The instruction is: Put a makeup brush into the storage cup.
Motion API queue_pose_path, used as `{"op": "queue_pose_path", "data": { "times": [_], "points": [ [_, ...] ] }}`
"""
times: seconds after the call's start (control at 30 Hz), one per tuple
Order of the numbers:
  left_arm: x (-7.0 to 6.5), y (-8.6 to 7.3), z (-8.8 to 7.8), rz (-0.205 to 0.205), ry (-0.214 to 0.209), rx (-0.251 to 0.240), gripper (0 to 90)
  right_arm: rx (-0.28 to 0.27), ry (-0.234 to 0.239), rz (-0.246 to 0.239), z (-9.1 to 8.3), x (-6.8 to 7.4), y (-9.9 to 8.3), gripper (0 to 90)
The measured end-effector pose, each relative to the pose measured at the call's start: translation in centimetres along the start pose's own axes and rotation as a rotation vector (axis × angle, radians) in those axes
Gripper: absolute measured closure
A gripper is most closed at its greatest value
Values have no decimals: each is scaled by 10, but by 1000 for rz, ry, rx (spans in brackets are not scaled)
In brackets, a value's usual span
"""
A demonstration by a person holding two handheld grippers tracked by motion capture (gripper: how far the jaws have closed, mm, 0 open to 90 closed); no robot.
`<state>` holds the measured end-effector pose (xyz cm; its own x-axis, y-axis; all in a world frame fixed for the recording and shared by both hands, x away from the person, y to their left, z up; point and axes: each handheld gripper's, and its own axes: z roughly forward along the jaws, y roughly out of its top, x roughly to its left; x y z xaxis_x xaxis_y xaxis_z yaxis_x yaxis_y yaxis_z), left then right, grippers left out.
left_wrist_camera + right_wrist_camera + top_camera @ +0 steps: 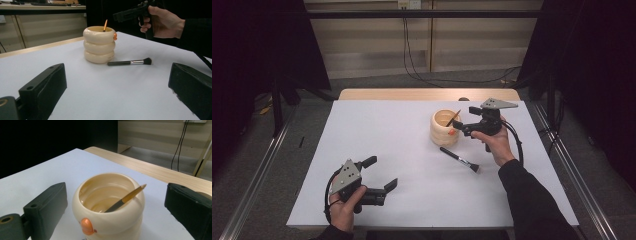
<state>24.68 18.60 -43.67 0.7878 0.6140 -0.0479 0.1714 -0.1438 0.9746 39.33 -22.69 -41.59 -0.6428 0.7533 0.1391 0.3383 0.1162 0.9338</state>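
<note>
- High view, left to right: left gripper (pixel 379 176) low at the near-left of the white surface (pixel 382 135), held in a hand (pixel 344 202); its 2 fingers (pixel 391 184) stand wide apart w/ nothing between them, lying just above the sheet.
- Centre-right: cream holder (pixel 445 128), w/ a thin stick-like brush (pixel 453 118) leaning inside, tip above the rim.
- Just beside the holder on the near side, a black makeup brush (pixel 459 159) lies flat on the surface, bristles toward the near-right; untouched.
- Right gripper (pixel 460 125) sits right beside the holder at rim height, in the right hand (pixel 497 142); grey 3-cornered plate on top.
- Left gripper view adds the holder's side profile: 3 stacked rounded rings, smooth and glossy, w/ a small orange knob (pixel 115 36) at the top ring. Makeup brush (pixel 130 62) shows a black handle, silver ferrule, dark soft bristle head; it lies close in front of the holder, not touching as far as I can tell.
- Right gripper view adds the holder's inside: hollow, glossy cream, w/ the thin brush (pixel 125 198) resting on the rim, grey shaft and tan-orange tip. Its fingers (pixel 46 205) are spread wide either side of the holder, pads clear of it, gripping nothing.
- Fingers are matte black blocks; surface is a plain white sheet over a pale wood top (pixel 427 94).
</note>
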Motion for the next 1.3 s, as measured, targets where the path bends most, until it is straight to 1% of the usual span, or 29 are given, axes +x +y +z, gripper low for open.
{"op": "queue_pose_path", "data": {
  "times": [0.03,0.1,0.13,0.17,0.27,0.3,0.33,0.37,0.4,0.43,0.5,0.57,0.6,0.63,0.73,0.8,0.87,0.9,0.93,0.97,1.03,1.07,1.1,1.13,1.17,1.2,1.23,1.27,1.3],
  "points": [
    [-1,0,1,-17,2,-12,18,-3,8,2,-1,0,0,30],
    [-1,0,1,-18,3,-13,17,-14,9,-10,-6,1,-1,16],
    [0,0,0,-4,2,-3,18,-16,17,-9,-7,1,-1,6],
    [0,0,0,-6,1,-4,18,-15,19,-13,-8,1,-2,1],
    [-1,0,0,-17,1,-12,17,-18,11,-6,-13,2,-3,7],
    [-1,0,0,-13,1,-10,18,-17,10,7,-14,2,-3,11],
    [-1,0,0,-14,1,-10,18,-13,6,19,-16,2,-3,22],
    [-1,0,0,-19,6,-11,18,-20,-16,17,-18,2,-4,39],
    [0,0,0,-8,7,-3,17,-24,-17,7,-21,3,-5,26],
    [0,0,0,-9,6,-7,17,-25,-11,5,-23,3,-5,19],
    [1,0,0,-14,6,-9,18,-32,-18,4,-28,5,-7,26],
    [2,0,-1,1,3,-1,18,-43,-28,-10,-33,7,-9,27],
    [1,0,-1,-6,4,-5,18,-48,-39,-20,-36,9,-11,38],
    [1,0,0,-10,1,-12,18,-47,-35,-28,-39,10,-12,38],
    [2,0,-1,9,0,0,17,-53,-40,-30,-45,14,-15,36],
    [1,0,-1,-6,2,-12,18,-60,-48,-32,-50,16,-16,33],
    [1,0,-1,-6,11,-6,18,-59,-49,-40,-55,19,-18,31],
    [0,0,-1,-13,9,-13,18,-63,-71,-38,-58,21,-20,31],
    [0,0,-1,-17,10,-16,18,-72,-70,-39,-60,22,-21,31],
    [1,0,-2,-9,10,-11,18,-81,-72,-40,-63,23,-23,29],
    [1,0,-2,-17,7,-17,18,-85,-80,-42,-68,25,-27,26],
    [1,0,-2,-17,7,-19,18,-88,-71,-41,-71,25,-29,26],
    [1,0,-2,-15,14,-14,18,-89,-87,-41,-74,26,-30,26],
    [1,0,-2,-15,14,-15,18,-90,-89,-44,-75,26,-30,26],
    [1,0,-3,-16,13,-16,18,-91,-76,-40,-78,27,-31,24],
    [1,0,-3,-18,12,-17,18,-90,-81,-43,-80,28,-31,21],
    [2,0,-4,-6,17,-6,18,-91,-87,-49,-81,28,-31,21],
    [1,-1,-3,-23,16,-19,18,-101,-93,-54,-83,30,-33,21],
    [1,-1,-4,-20,22,-16,18,-97,-101,-59,-85,31,-35,21]
  ]
}}
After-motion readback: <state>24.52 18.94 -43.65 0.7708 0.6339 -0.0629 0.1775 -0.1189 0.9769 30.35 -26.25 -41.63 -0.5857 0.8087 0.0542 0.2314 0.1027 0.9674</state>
